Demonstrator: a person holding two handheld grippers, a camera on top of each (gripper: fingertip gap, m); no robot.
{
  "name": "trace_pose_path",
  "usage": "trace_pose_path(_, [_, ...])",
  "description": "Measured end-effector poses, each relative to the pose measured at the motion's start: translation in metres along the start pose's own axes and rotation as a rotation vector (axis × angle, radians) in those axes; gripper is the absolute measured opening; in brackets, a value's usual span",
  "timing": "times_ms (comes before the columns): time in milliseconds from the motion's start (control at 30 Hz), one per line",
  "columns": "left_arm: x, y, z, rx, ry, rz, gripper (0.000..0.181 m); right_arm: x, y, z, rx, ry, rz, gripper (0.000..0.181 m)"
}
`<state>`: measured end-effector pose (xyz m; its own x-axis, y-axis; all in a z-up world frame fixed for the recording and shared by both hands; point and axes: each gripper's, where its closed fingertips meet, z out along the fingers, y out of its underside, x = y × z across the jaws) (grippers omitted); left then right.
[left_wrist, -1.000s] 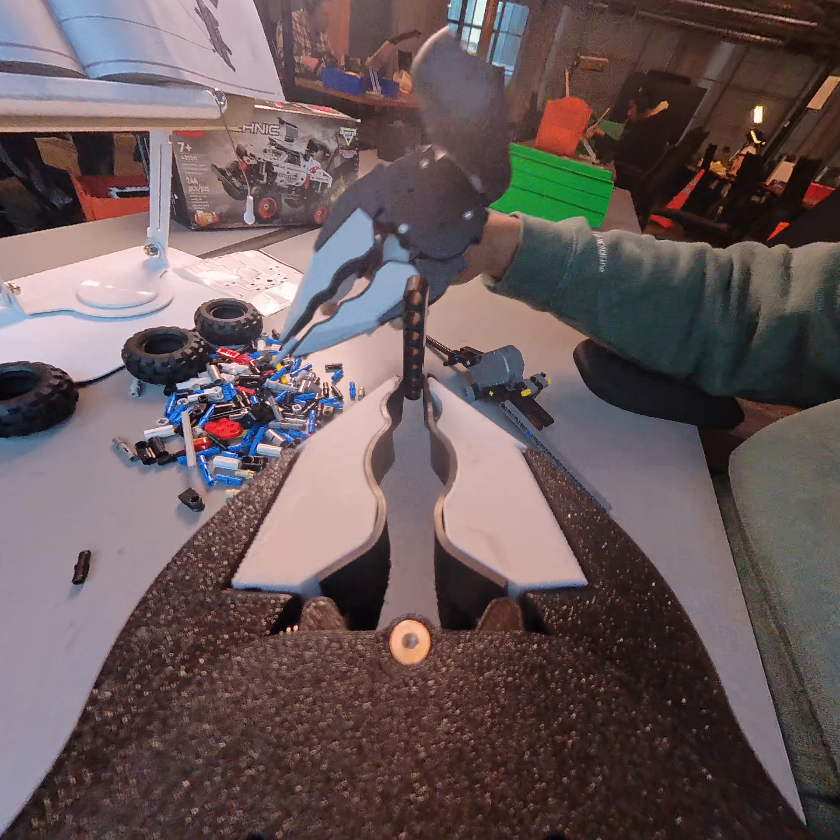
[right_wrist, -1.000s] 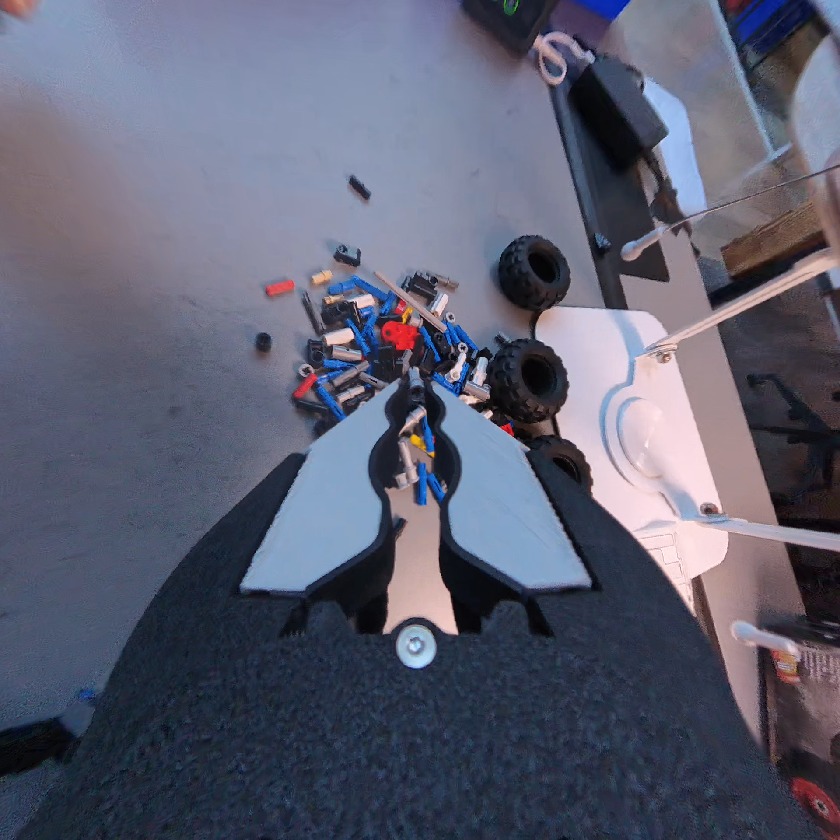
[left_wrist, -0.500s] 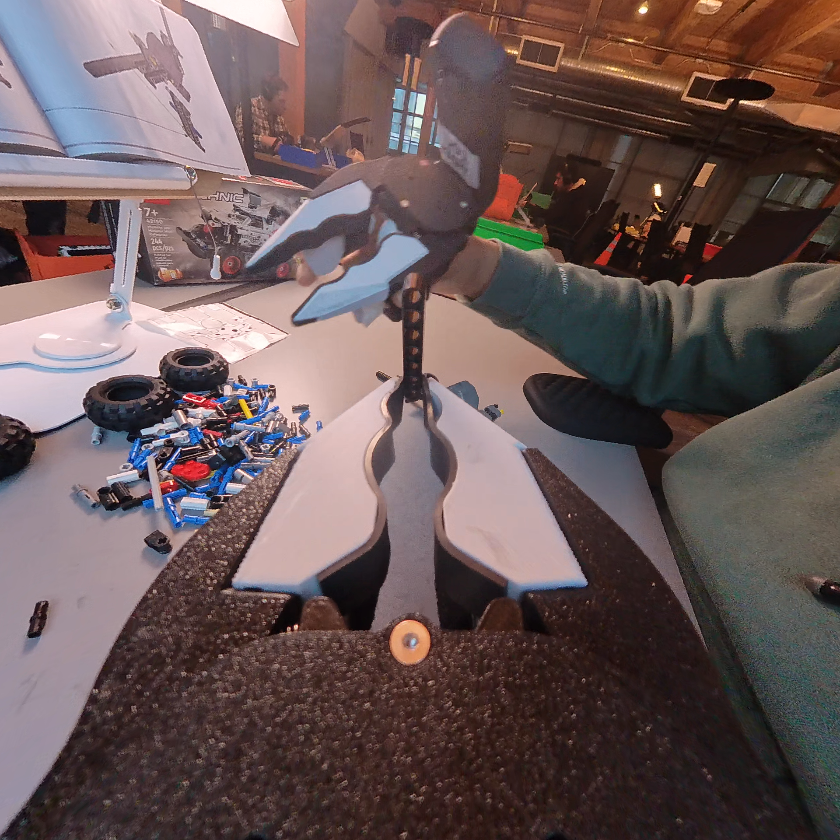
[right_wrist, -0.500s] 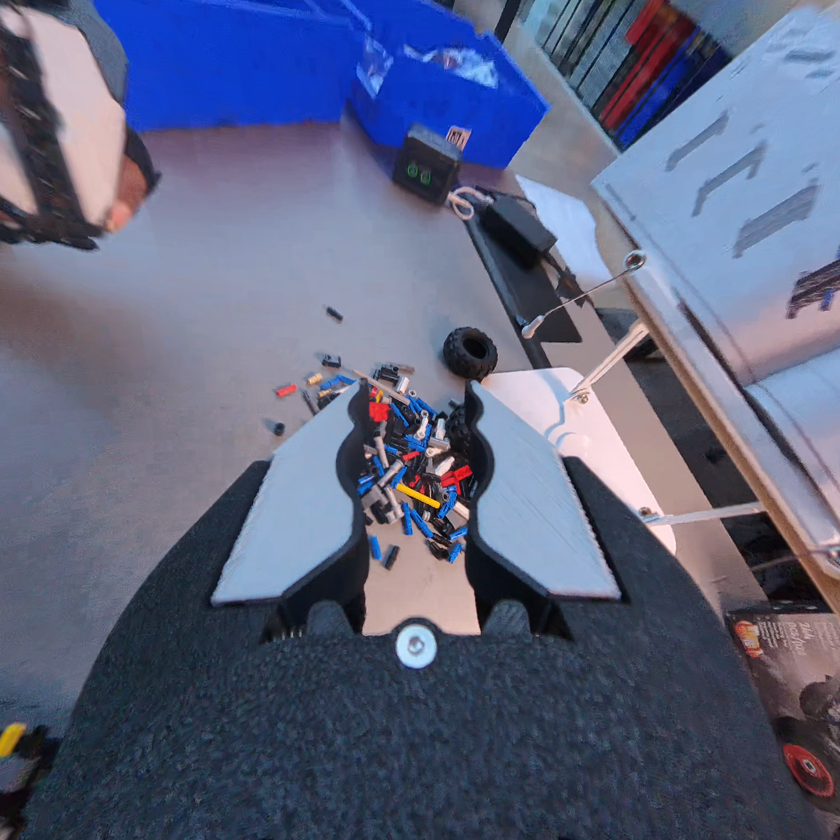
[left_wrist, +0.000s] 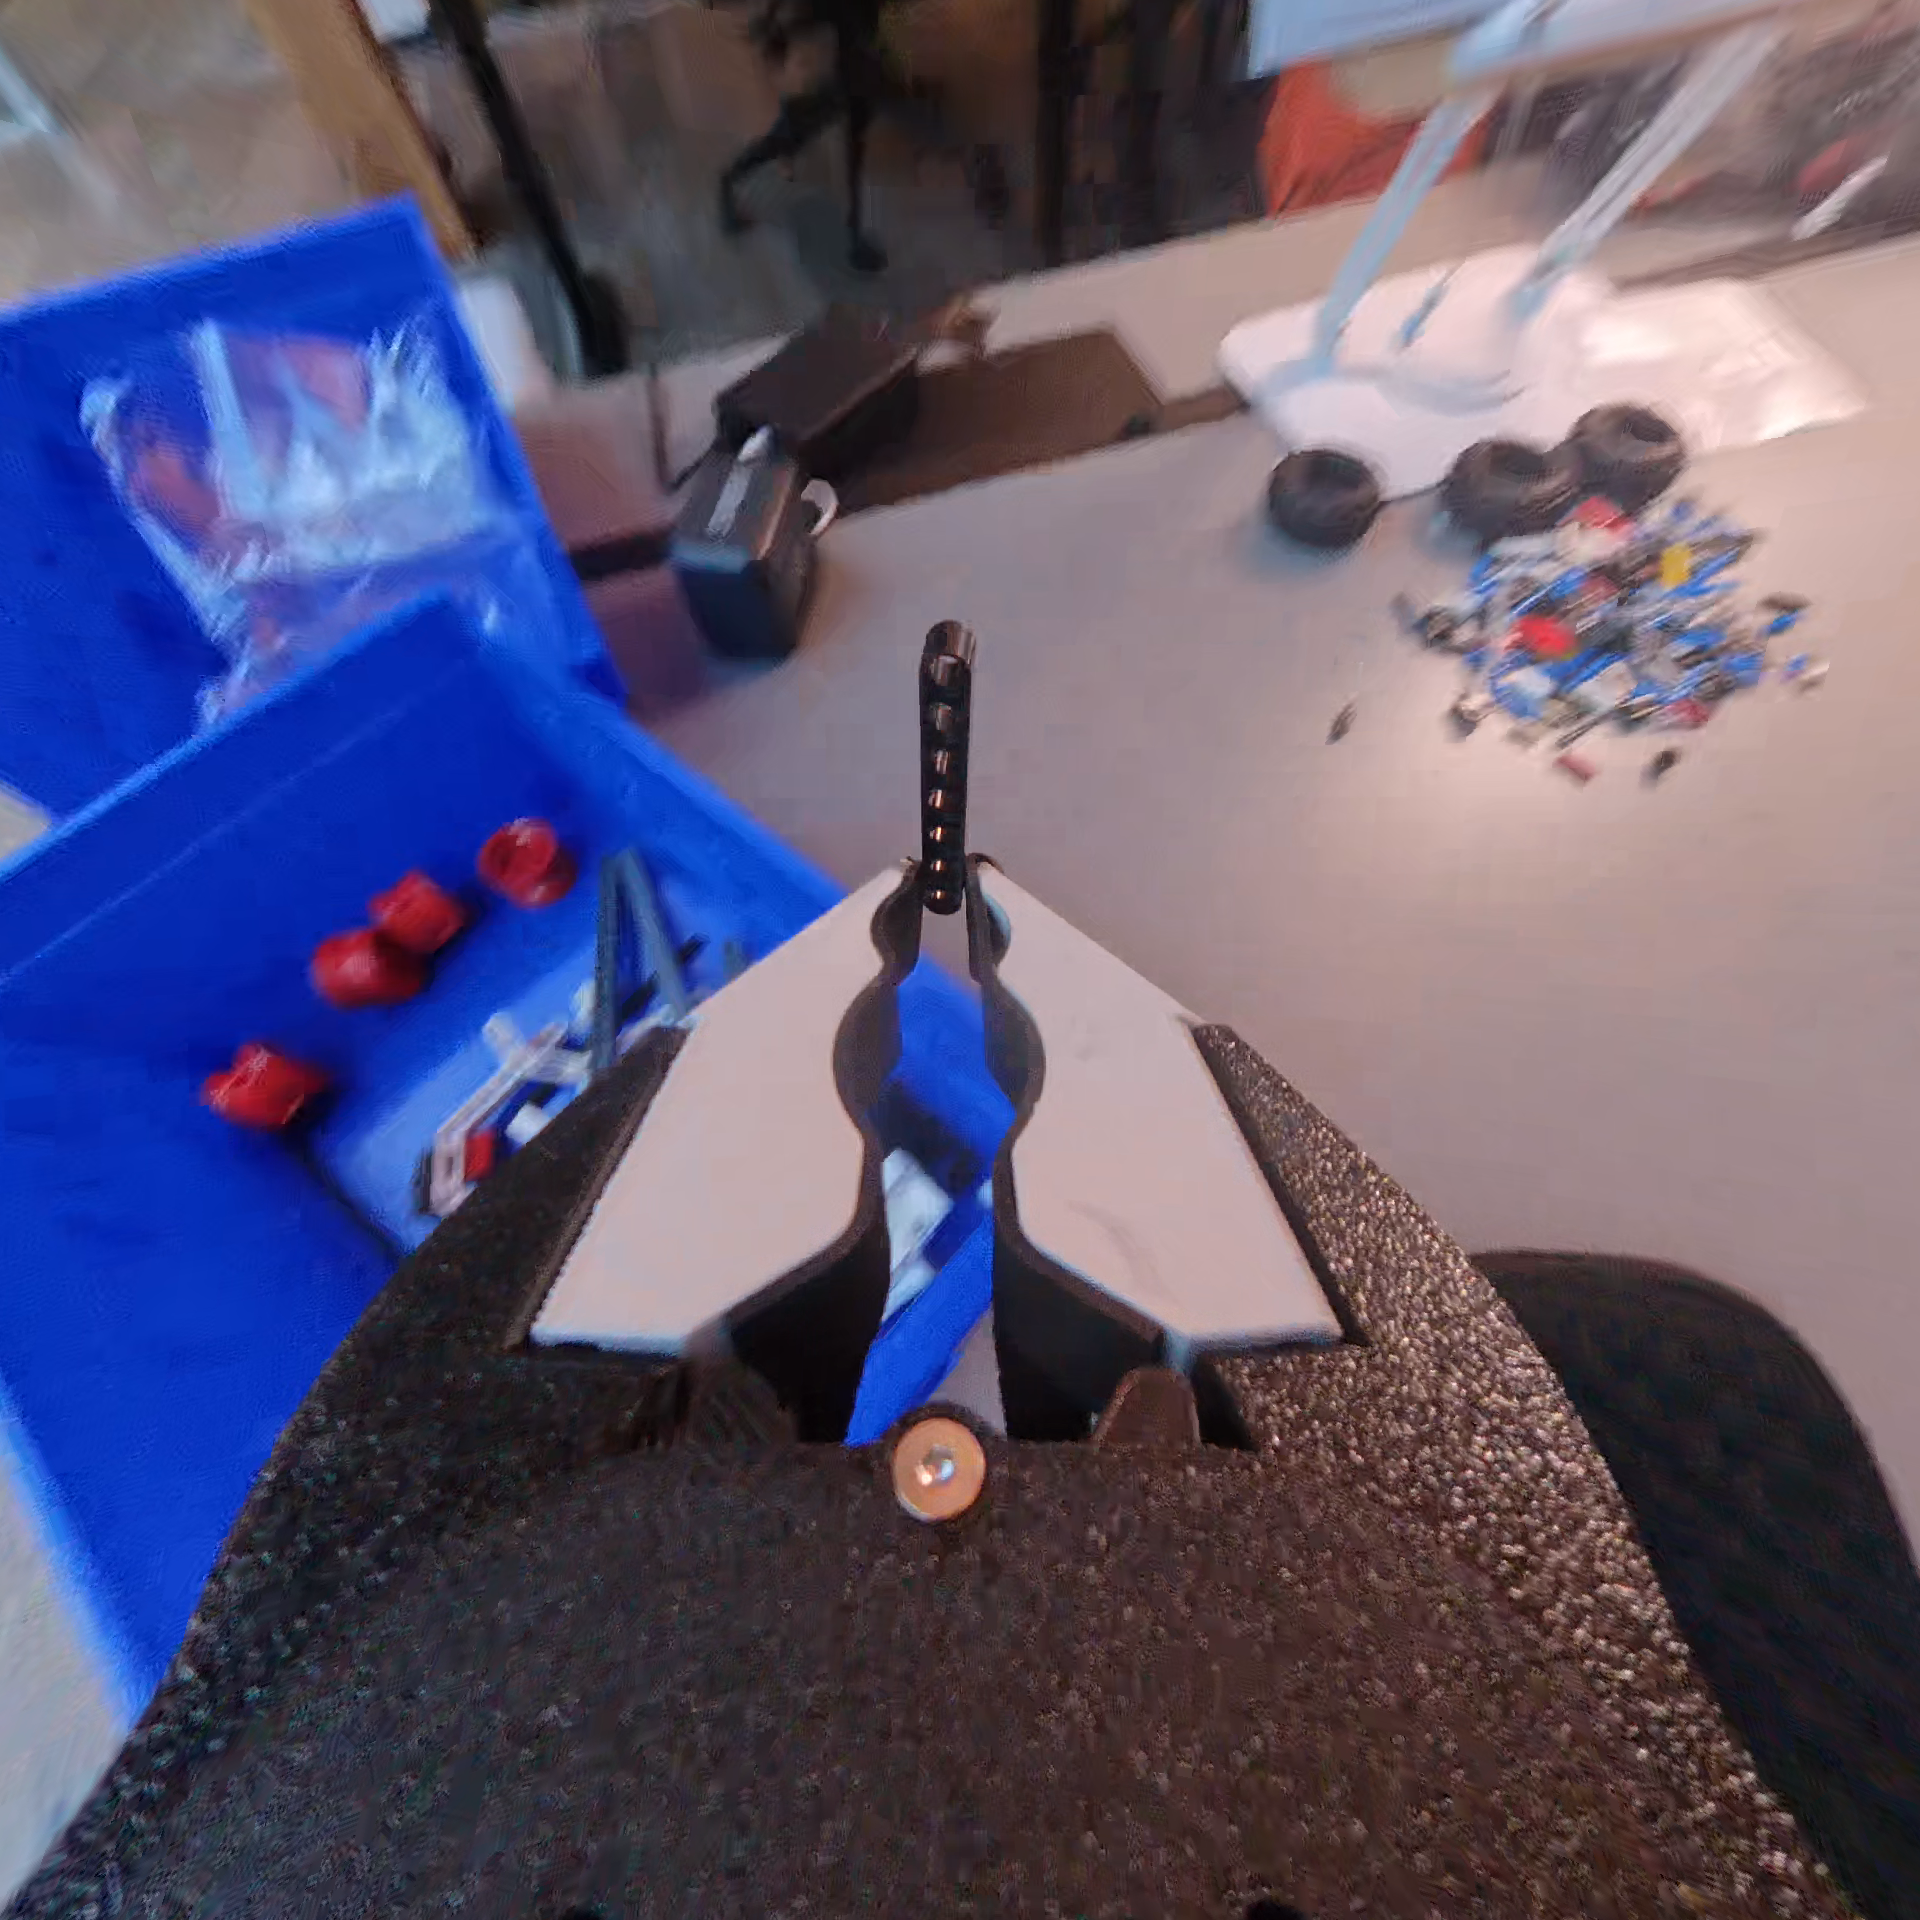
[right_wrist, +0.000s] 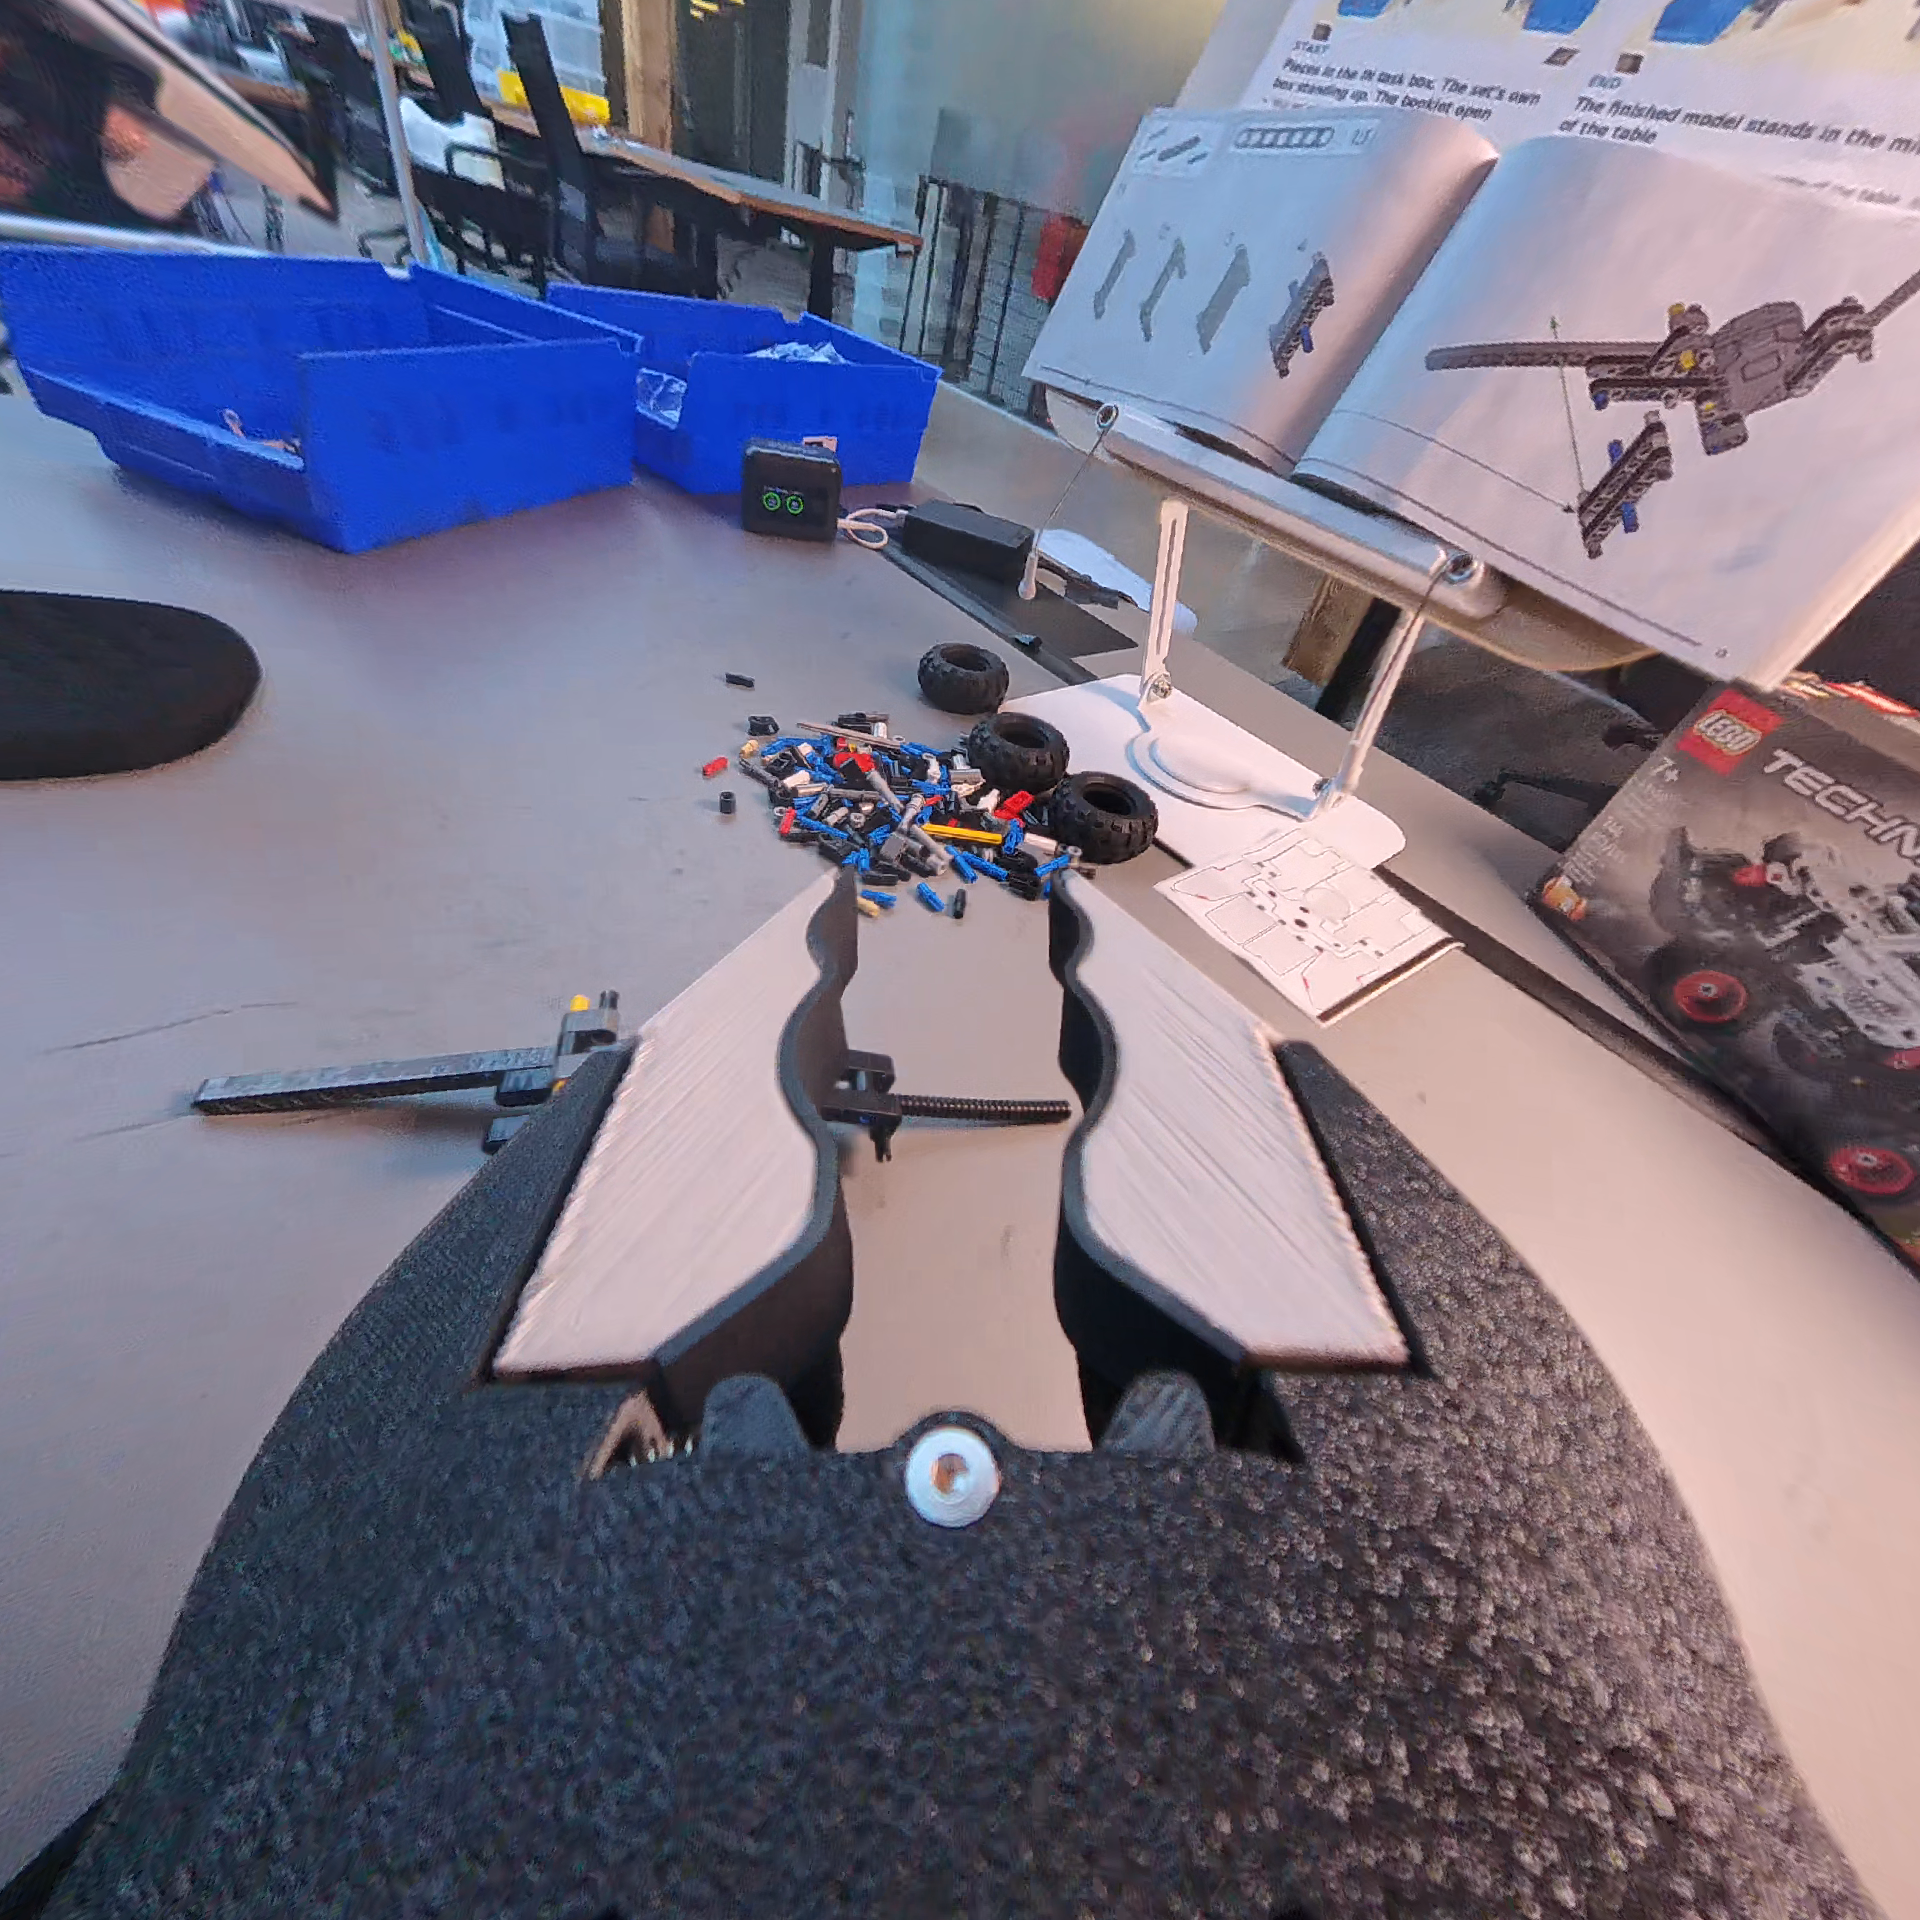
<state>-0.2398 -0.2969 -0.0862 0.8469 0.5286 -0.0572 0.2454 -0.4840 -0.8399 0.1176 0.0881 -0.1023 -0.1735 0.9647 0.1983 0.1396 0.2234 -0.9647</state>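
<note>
My left gripper (left_wrist: 943, 894) is shut on a black beam with holes (left_wrist: 945, 769), which stands upright from the fingertips. It hangs over the near corner of a blue bin (left_wrist: 260, 1195) that holds red hubs (left_wrist: 416, 914) and other parts; this view is blurred. My right gripper (right_wrist: 951, 894) is open and empty, low over the grey table (right_wrist: 416, 831). A partly built assembly lies below it: a black rod end (right_wrist: 966, 1107) shows between the fingers, and a long dark beam (right_wrist: 384, 1075) sticks out to the left. A pile of small pieces (right_wrist: 894, 805) lies just beyond the fingertips.
Three black tyres (right_wrist: 1018, 750) lie by the pile, next to a white stand (right_wrist: 1195, 748) holding an open booklet (right_wrist: 1558, 312). A sticker sheet (right_wrist: 1299, 920) and the set's box (right_wrist: 1766, 914) are at right. Blue bins (right_wrist: 343, 384), a small black device (right_wrist: 790, 499) and a black pad (right_wrist: 104, 681) are at left. About 50 centimetres separates my left fingertips from my right.
My left gripper has swung left with the beam, from facing the other gripper to over the blue bin. My right gripper has opened, lifted off the pile and drawn back over the assembly.
</note>
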Motion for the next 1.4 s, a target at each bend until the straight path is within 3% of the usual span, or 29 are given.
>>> trace_pose_path(100, [-0.052, 0.06, 0.004, -0.271, -0.119, -0.034, 0.007, -0.007, 0.006, -0.002, 0.021, -0.031, 0.047, 0.036])
trace_pose_path(200, [-0.07, 0.107, 0.015, -0.468, -0.15, -0.023, 0.008, -0.022, 0.014, 0.006, -0.017, -0.082, 0.016, 0.037])
trace_pose_path(333, [-0.072, 0.133, 0.027, -0.583, -0.171, 0.026, 0.008, -0.044, 0.031, 0.017, -0.131, -0.137, -0.113, 0.039])
trace_pose_path(467, [-0.071, 0.117, 0.035, -0.514, -0.186, 0.023, 0.02, -0.055, 0.048, 0.021, -0.21, -0.149, -0.228, 0.04])
trace_pose_path(600, [-0.063, 0.064, 0.033, -0.286, -0.246, 0.088, 0.023, -0.058, 0.051, 0.023, -0.219, -0.155, -0.227, 0.04])
trace_pose_path(800, [0.03, -0.029, 0.024, 0.139, -0.066, 0.199, 0.033, -0.058, 0.037, 0.034, -0.177, -0.142, -0.216, 0.039])
trace_pose_path(967, [0.121, -0.07, 0.024, 0.452, 0.125, 0.211, 0.04, -0.053, 0.009, 0.045, -0.088, -0.062, -0.225, 0.039])
trace_pose_path(1133, [0.187, -0.073, 0.051, 0.566, 0.262, 0.163, 0.044, -0.041, -0.013, 0.054, -0.013, 0.023, -0.2, 0.039])
trace_pose_path(1300, [0.227, -0.05, 0.089, 0.527, 0.355, 0.134, 0.045, -0.018, -0.027, 0.057, 0.113, 0.153, -0.136, 0.039])
trace_pose_path(1400, [0.249, -0.027, 0.104, 0.477, 0.402, 0.158, 0.045, -0.008, -0.017, 0.054, 0.145, 0.207, -0.111, 0.039])
